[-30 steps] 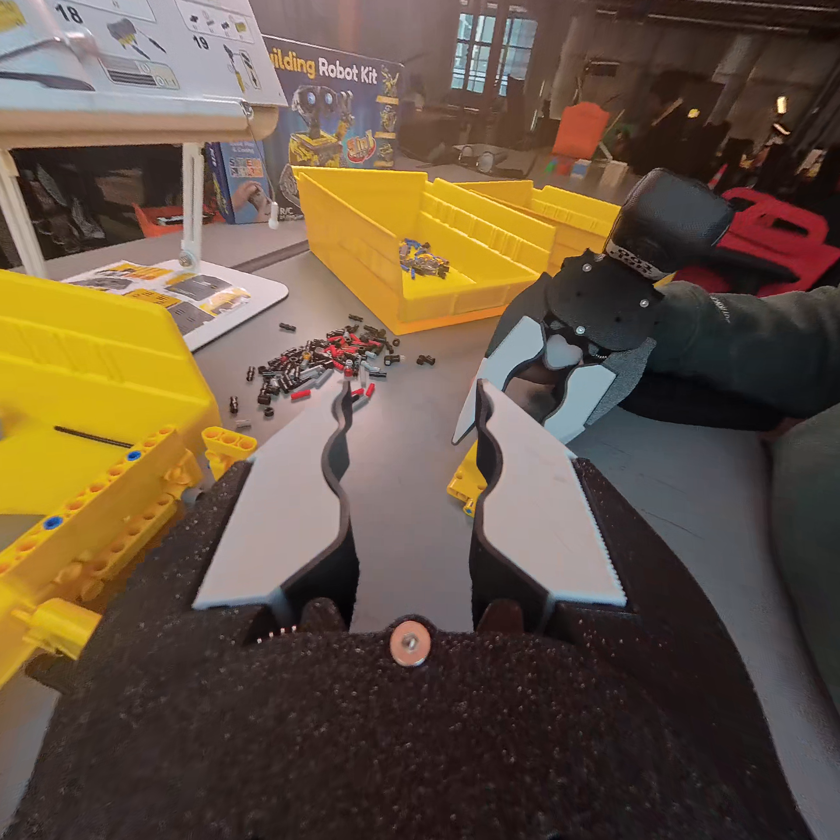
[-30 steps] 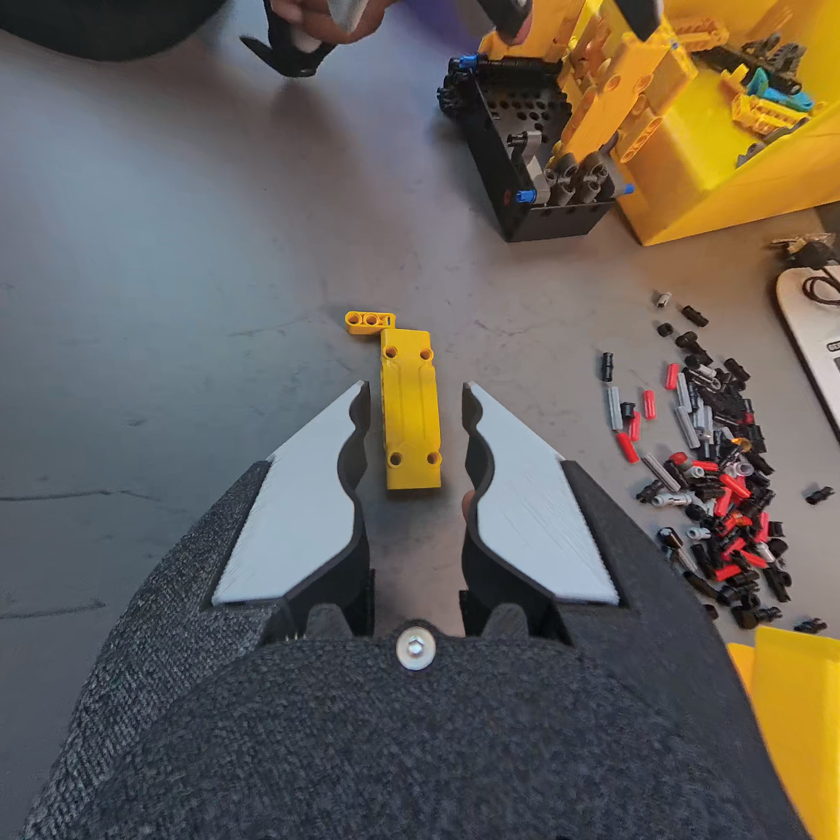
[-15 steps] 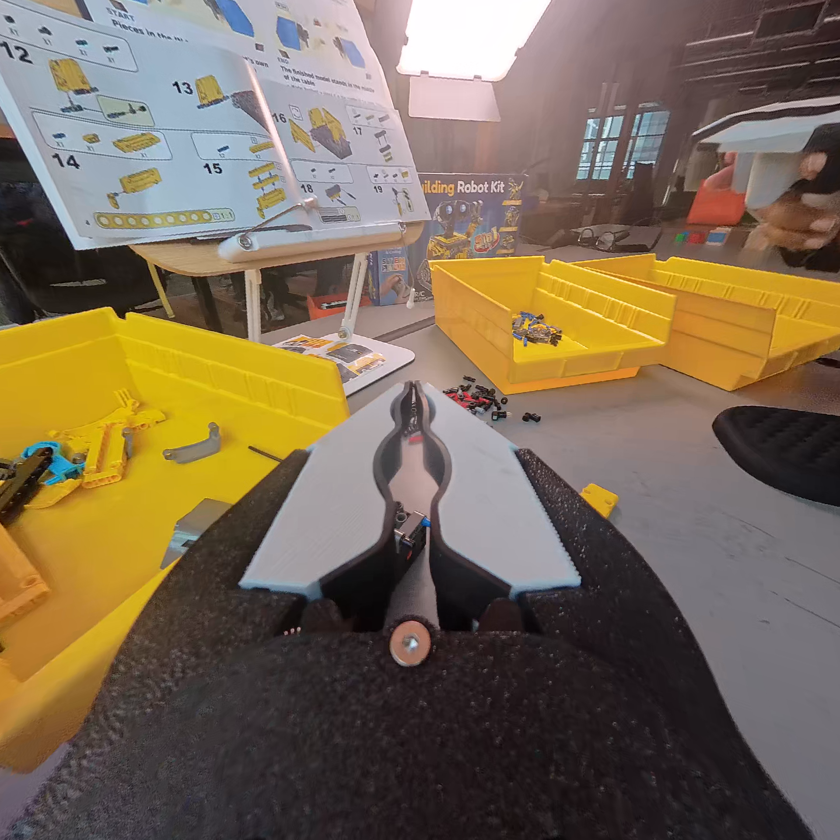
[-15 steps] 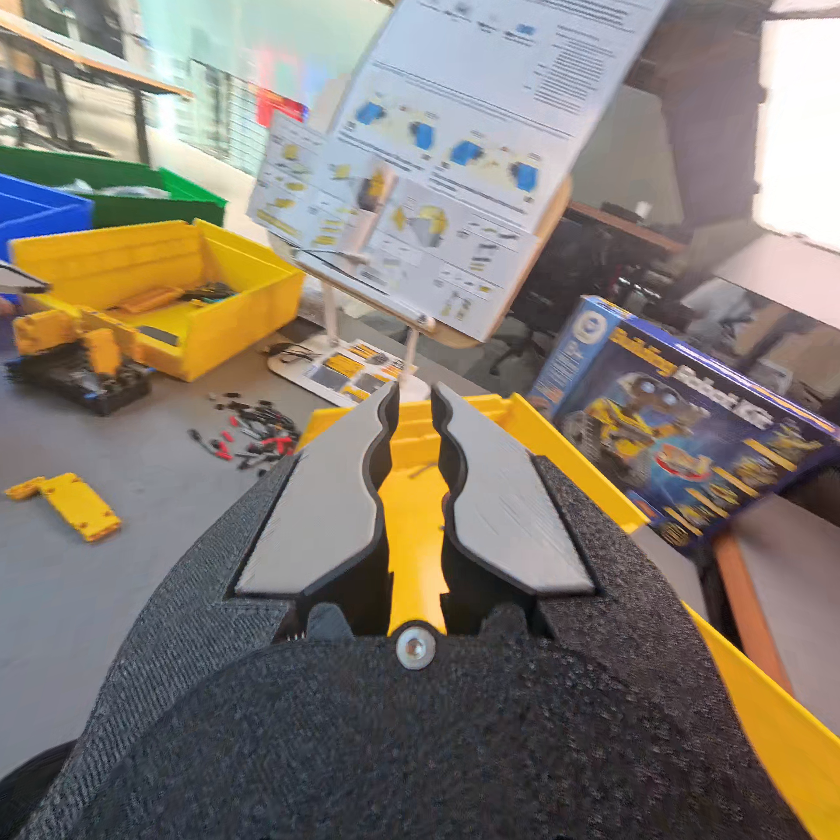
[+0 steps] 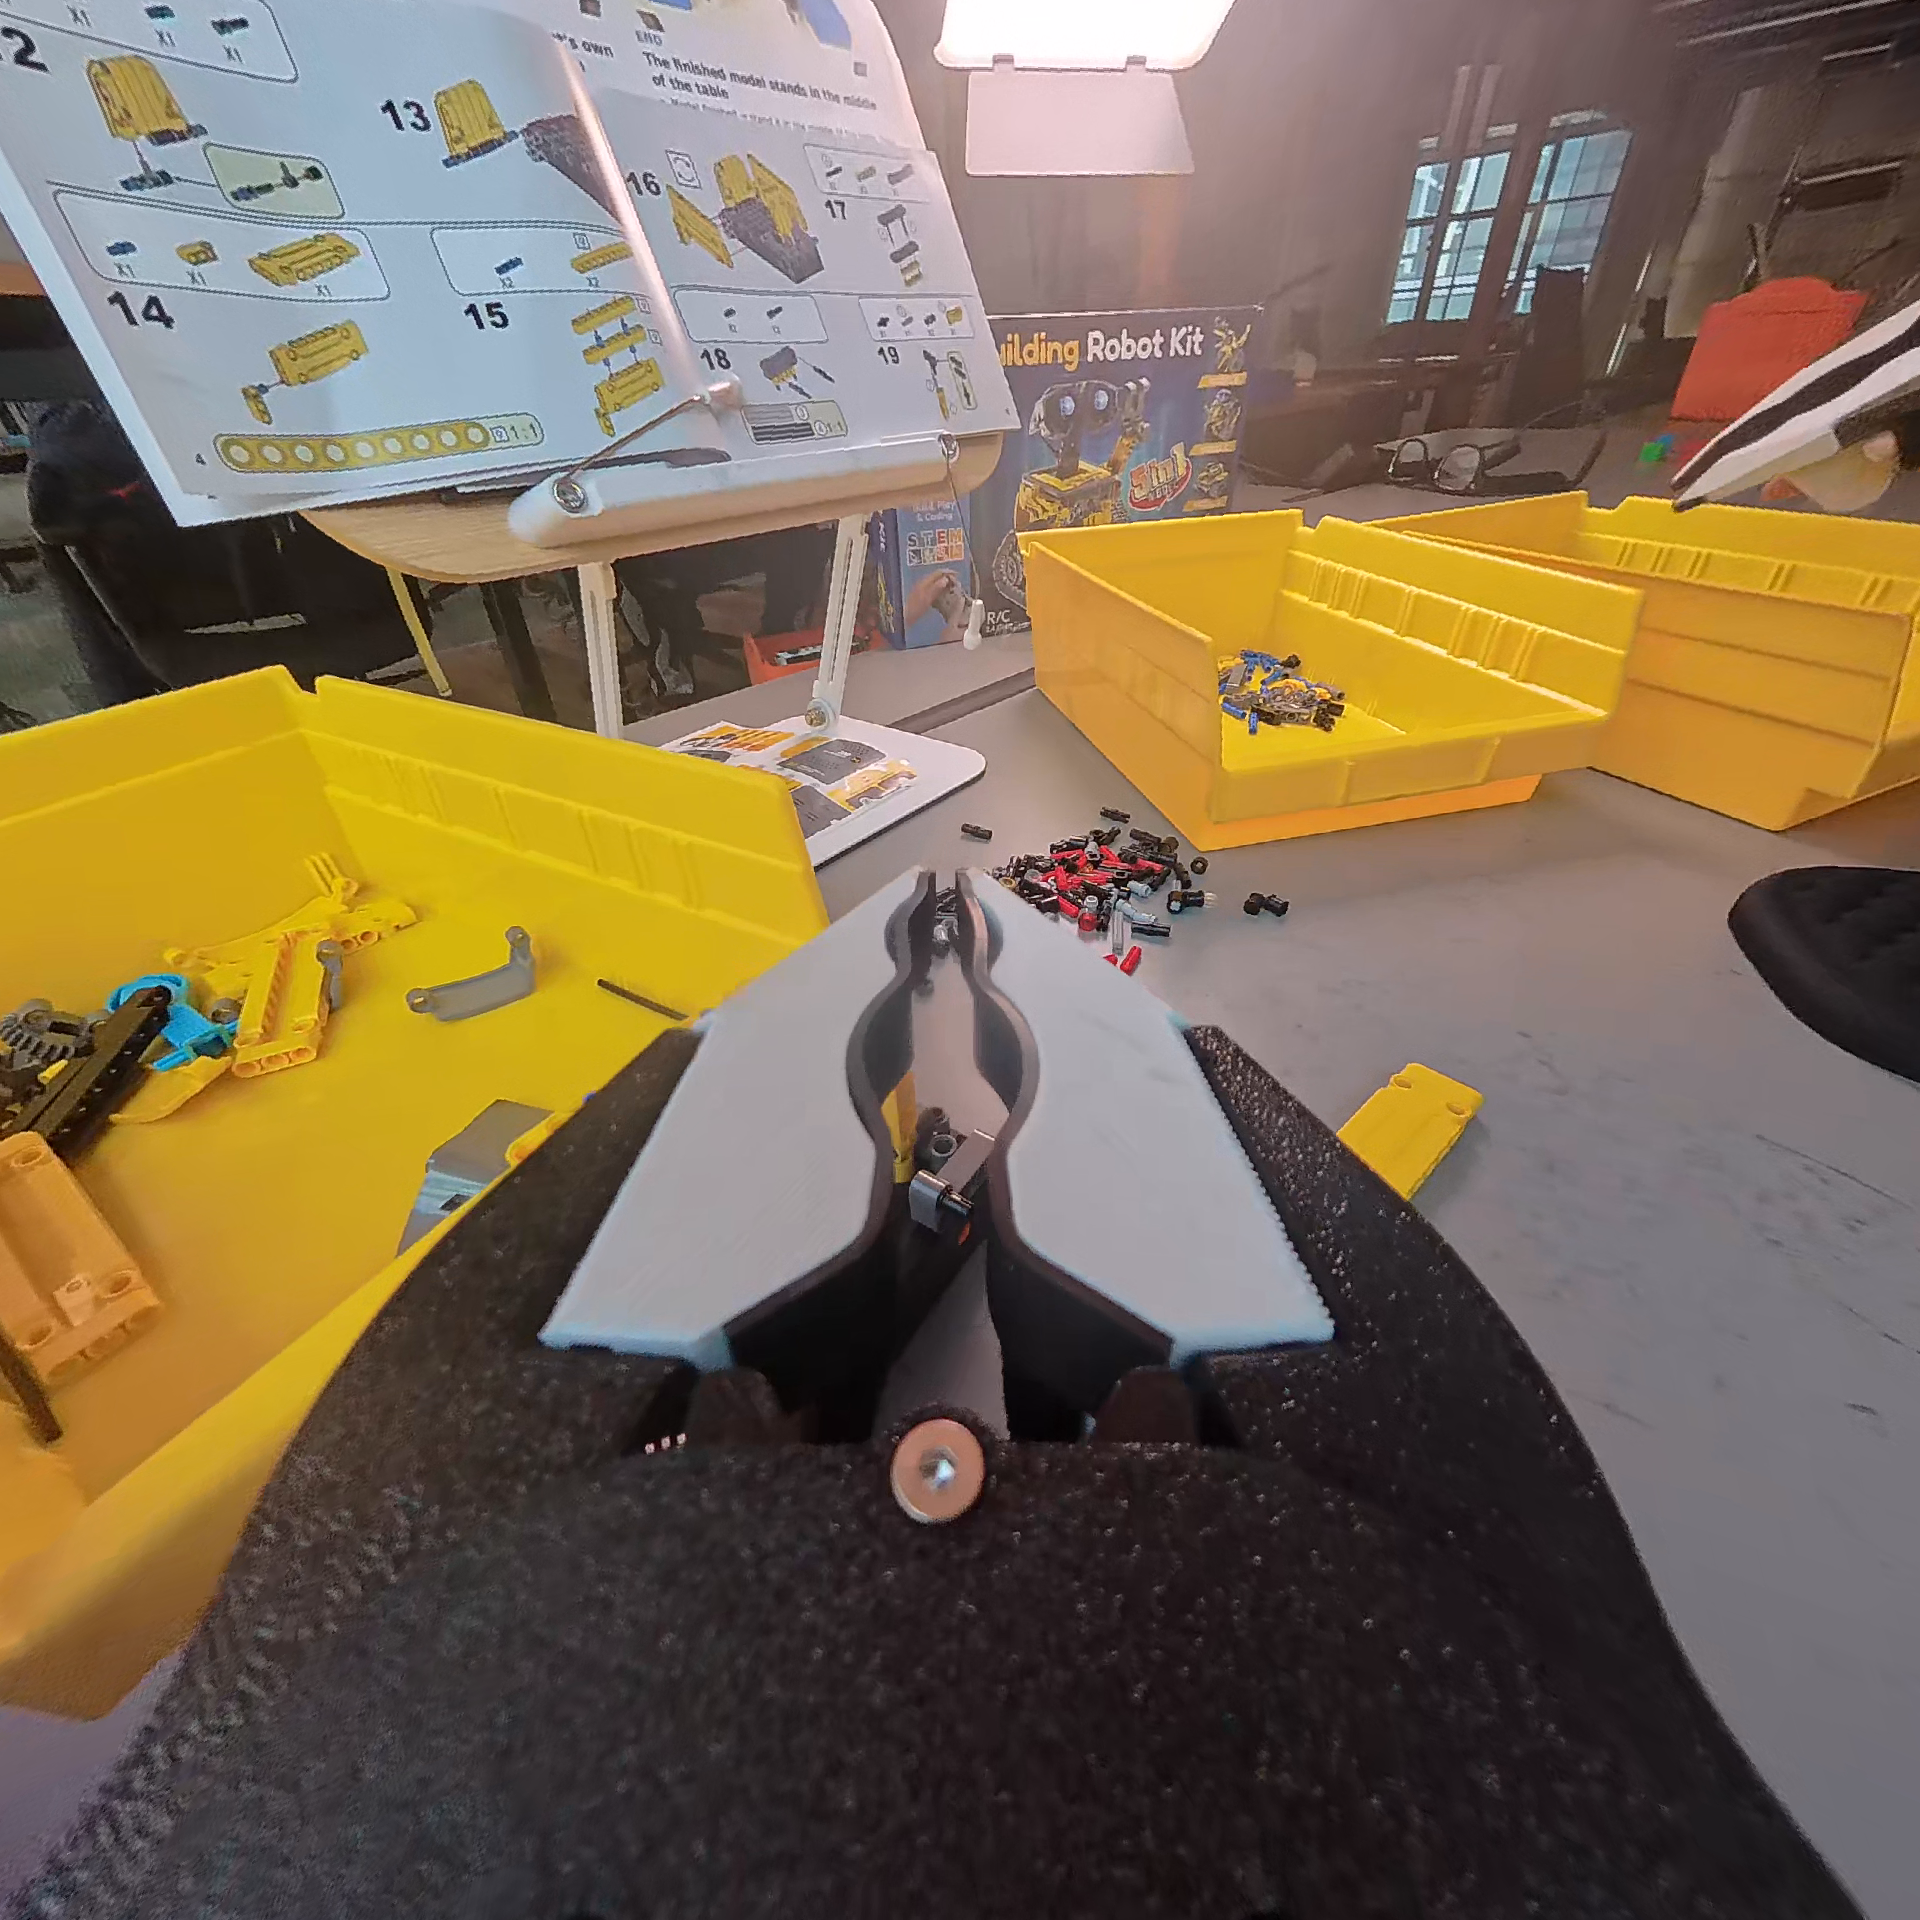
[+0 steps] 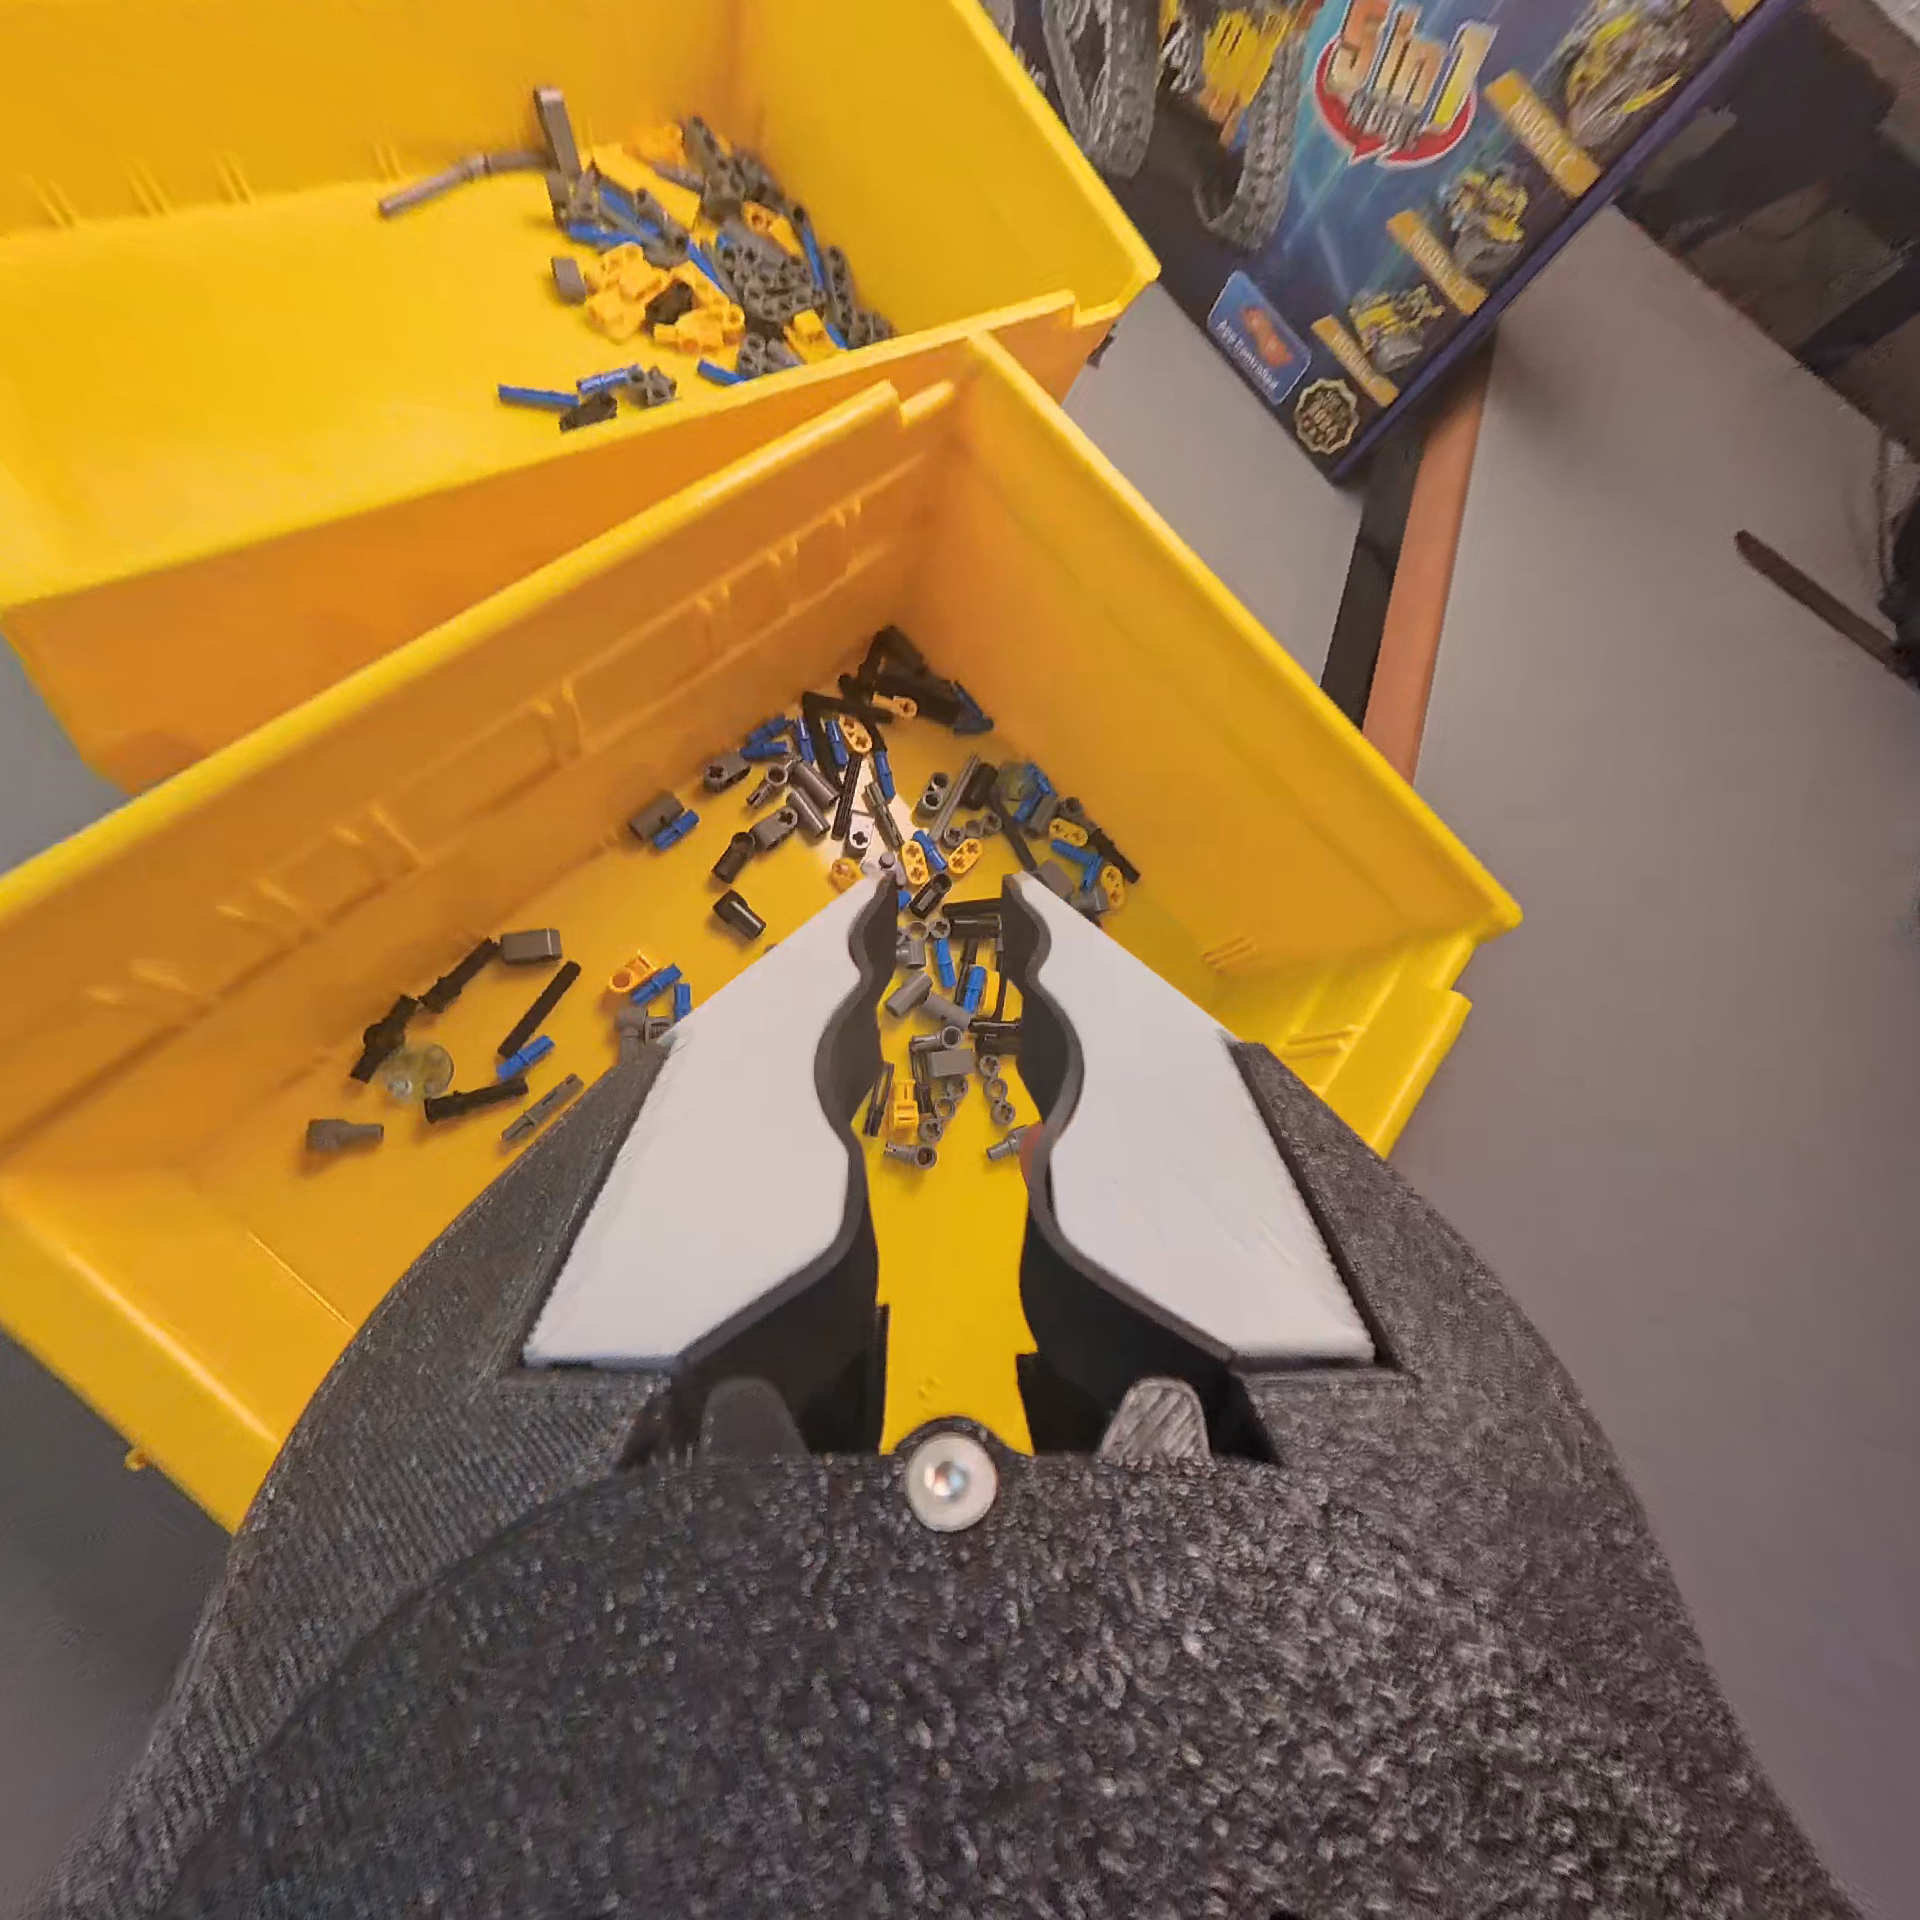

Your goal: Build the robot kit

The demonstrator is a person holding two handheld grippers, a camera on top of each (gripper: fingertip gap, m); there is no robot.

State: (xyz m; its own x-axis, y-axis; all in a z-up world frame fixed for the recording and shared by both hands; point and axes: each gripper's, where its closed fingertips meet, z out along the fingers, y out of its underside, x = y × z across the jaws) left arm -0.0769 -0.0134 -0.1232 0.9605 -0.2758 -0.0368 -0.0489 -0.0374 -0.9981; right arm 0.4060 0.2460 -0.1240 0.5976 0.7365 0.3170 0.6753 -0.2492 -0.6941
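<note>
Left gripper (image 5: 945,902) nearly pressed together, grey part (image 5: 940,1195) deep between its fingers, pins (image 5: 1117,883) at 1 o'clock, right gripper (image 6: 943,894) slightly spread, empty, over bin (image 6: 312,935) of parts (image 6: 862,810)

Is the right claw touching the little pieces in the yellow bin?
Cannot tell. The right wrist view shows the right claw open over the small pieces, without showing its height.

1. Looks like a workshop or maker-space type room: big dark hall with tall paned windows (image 5: 1507,208) at the back.
2. Grey surface (image 5: 1558,1091) loaded with yellow parts bins (image 5: 1132,665), loose building pins (image 5: 1112,873) and a kit box (image 5: 1122,416).
3. Build instructions (image 5: 468,239) propped on a stand, so it's an assembly bench.
</note>
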